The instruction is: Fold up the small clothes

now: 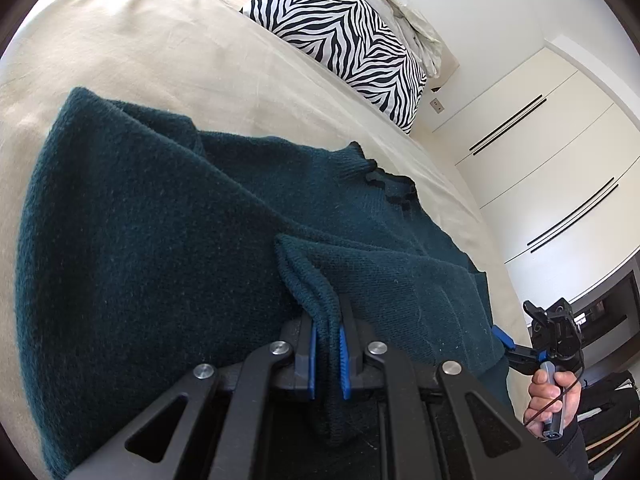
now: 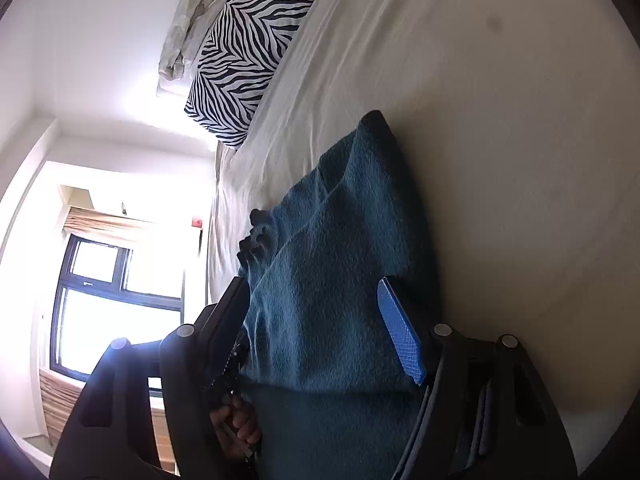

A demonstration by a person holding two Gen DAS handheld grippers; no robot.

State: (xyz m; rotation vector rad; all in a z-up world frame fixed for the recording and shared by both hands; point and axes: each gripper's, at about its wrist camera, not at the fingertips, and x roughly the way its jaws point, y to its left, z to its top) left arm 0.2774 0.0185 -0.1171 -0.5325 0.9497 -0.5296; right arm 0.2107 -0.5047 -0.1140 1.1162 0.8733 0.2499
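Note:
A dark teal knit sweater (image 1: 140, 240) lies on the beige bed sheet (image 1: 160, 52), its ribbed collar (image 1: 380, 176) toward the right. My left gripper (image 1: 327, 356) is shut on a folded edge of the sweater, pinched between its blue pads. In the right wrist view the same sweater (image 2: 332, 280) fills the gap between the fingers of my right gripper (image 2: 316, 300), whose jaws stand wide apart. One blue pad (image 2: 400, 332) shows at the right. The right gripper also shows in the left wrist view (image 1: 508, 340) at the sweater's right edge, held by a hand.
A zebra-print pillow (image 1: 340, 32) lies at the head of the bed, with a pale crumpled cover (image 1: 404, 4) behind it. White wardrobe doors (image 1: 540, 152) stand to the right. A window (image 2: 108, 300) is beyond the bed's side.

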